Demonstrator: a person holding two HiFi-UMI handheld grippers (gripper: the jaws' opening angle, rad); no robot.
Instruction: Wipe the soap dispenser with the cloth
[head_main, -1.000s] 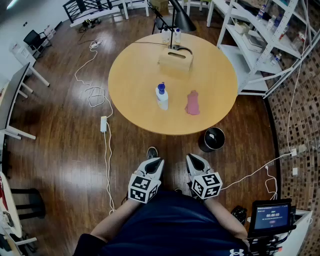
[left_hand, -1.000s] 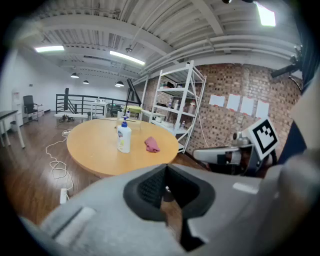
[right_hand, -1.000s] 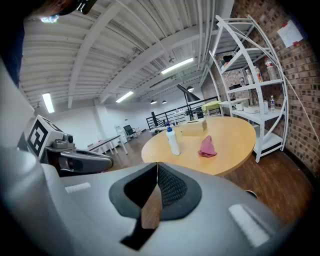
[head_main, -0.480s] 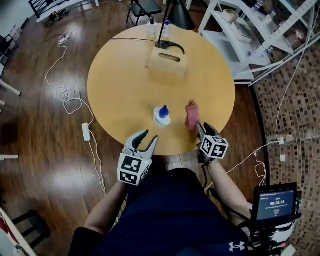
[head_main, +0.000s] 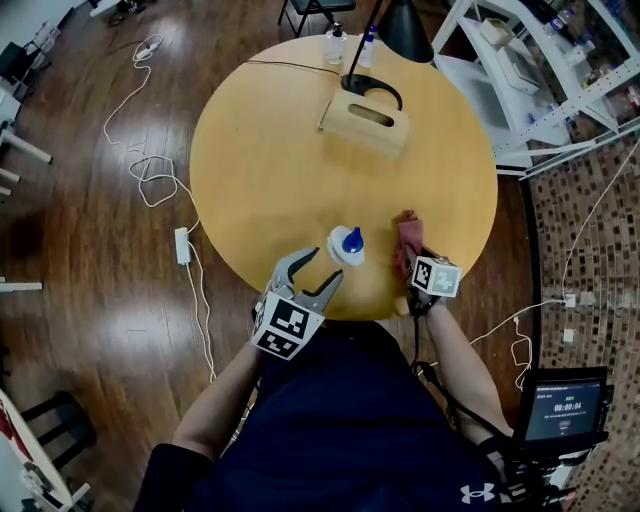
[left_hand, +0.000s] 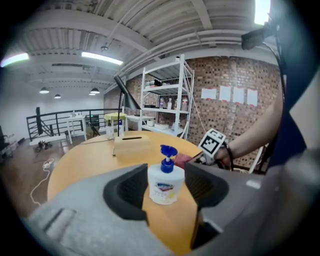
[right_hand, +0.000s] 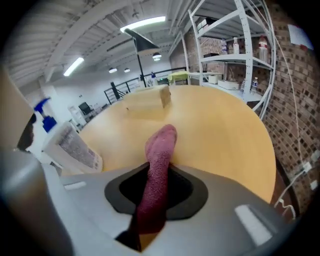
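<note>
A white soap dispenser (head_main: 348, 245) with a blue pump stands near the front edge of the round wooden table (head_main: 270, 170). My left gripper (head_main: 318, 268) sits just short of it, and its jaws are opening. In the left gripper view the dispenser (left_hand: 165, 176) stands ahead of the gap, untouched. To its right lies the pink cloth (head_main: 405, 238). My right gripper (head_main: 411, 264) points down onto it with its jaws closing. In the right gripper view the cloth (right_hand: 159, 165) fills the gap, bunched upright with the pads against both sides.
A wooden tissue box (head_main: 366, 122) lies across the table, with a black lamp (head_main: 400, 25) and two small bottles (head_main: 335, 42) behind it. White shelving (head_main: 560, 70) stands at the right. Cables (head_main: 150, 170) and a power strip (head_main: 183, 245) lie on the floor at the left.
Both grippers have come forward from my body to the table's front edge. The left one has opened in front of the dispenser. The right one has dropped onto the cloth and closed round it.
</note>
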